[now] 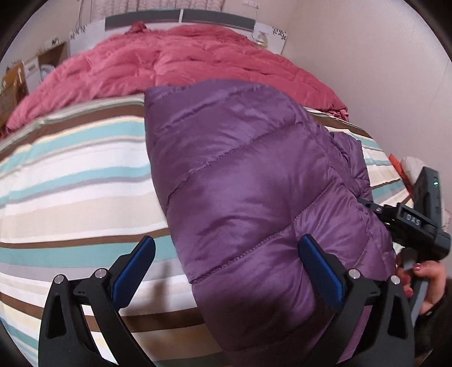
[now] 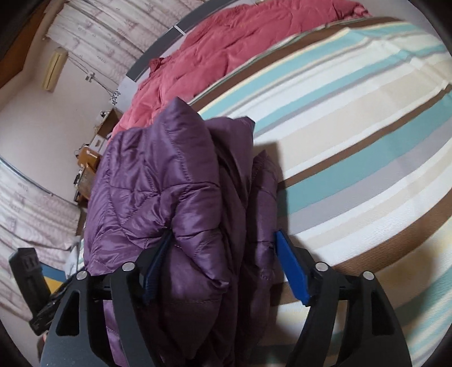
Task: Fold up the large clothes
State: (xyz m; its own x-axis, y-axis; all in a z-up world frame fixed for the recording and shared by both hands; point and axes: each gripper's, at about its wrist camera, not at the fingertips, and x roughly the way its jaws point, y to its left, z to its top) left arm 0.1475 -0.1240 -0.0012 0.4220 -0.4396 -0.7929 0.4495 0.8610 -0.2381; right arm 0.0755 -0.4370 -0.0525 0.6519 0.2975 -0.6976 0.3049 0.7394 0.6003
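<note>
One purple quilted jacket (image 1: pixel 248 180), folded into a thick bundle, lying on a bed under a striped cover (image 1: pixel 73 175) of teal, white, beige and brown. Beyond it, toward the far end, one crumpled pink duvet (image 1: pixel 197 59) heaped across the bed, touching the jacket's far edge. Grey headboard (image 1: pixel 180 19) behind that, curtains above.

Left gripper (image 1: pixel 226 268) spread wide at the near edge: left blue finger (image 1: pixel 132 271) over bare striped cover, right finger (image 1: pixel 319 271) against the jacket's near fold, nothing pinched between them.

Right gripper (image 2: pixel 223 268) seen from its own camera with fingers apart, straddling the jacket's bunched near edge; left finger (image 2: pixel 158 265) half buried under a puffy fold, right finger (image 2: pixel 291 268) standing clear of the fabric. Pressure from the buried pad hard to judge, probably just resting against the cloth. Same gripper visible at the right of the left-wrist view, held by a hand (image 1: pixel 421 279) with red-painted nails.

Two brown cardboard boxes (image 1: pixel 53 53) on the far left beside the bed, more clutter there too blurred to name. One wall air conditioner (image 2: pixel 53 72) high up near the curtains. Pale wall on the right.
</note>
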